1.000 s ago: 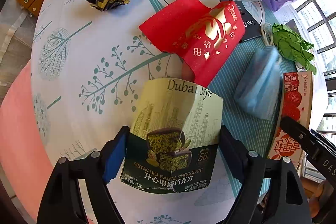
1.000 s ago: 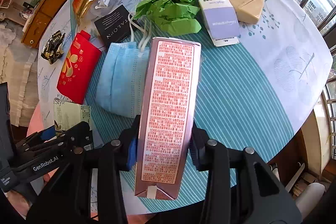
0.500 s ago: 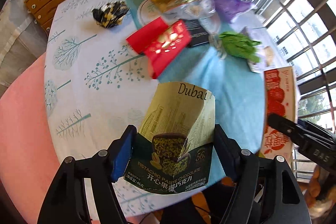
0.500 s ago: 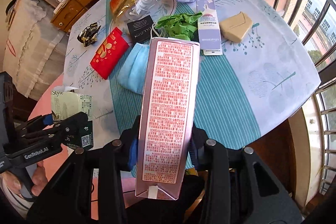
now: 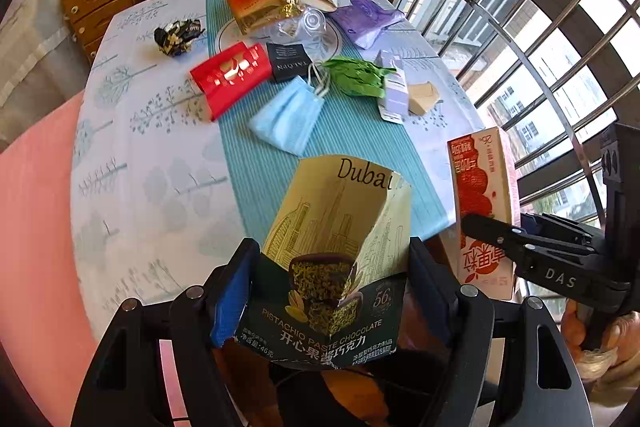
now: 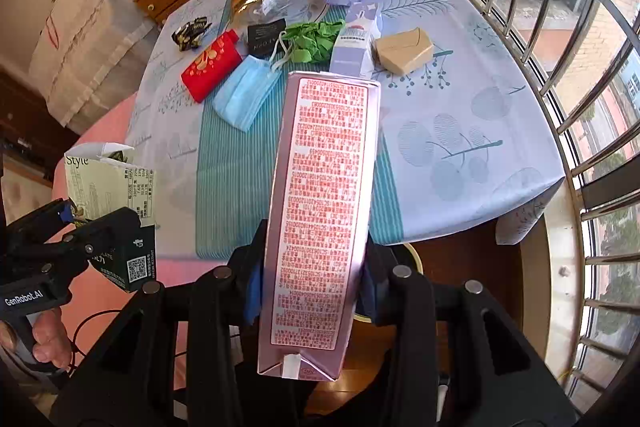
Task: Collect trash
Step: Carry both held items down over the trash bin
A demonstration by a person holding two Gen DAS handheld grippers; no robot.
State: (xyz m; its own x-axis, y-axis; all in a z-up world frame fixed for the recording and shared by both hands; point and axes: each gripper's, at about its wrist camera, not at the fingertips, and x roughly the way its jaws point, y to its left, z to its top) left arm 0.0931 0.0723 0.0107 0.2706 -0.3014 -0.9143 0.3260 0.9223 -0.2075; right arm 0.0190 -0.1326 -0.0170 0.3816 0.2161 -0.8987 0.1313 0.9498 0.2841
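The left claw (image 5: 332, 291) is clenched on an opened chocolate box (image 5: 332, 259), lifted off the table (image 5: 132, 163); thin card, light, and it buckles, so the closed lower end is the place to pinch. The right claw (image 6: 310, 283) grips a pink carton (image 6: 320, 203) across its narrow sides: probably stiffer, smooth-faced, likely empty.
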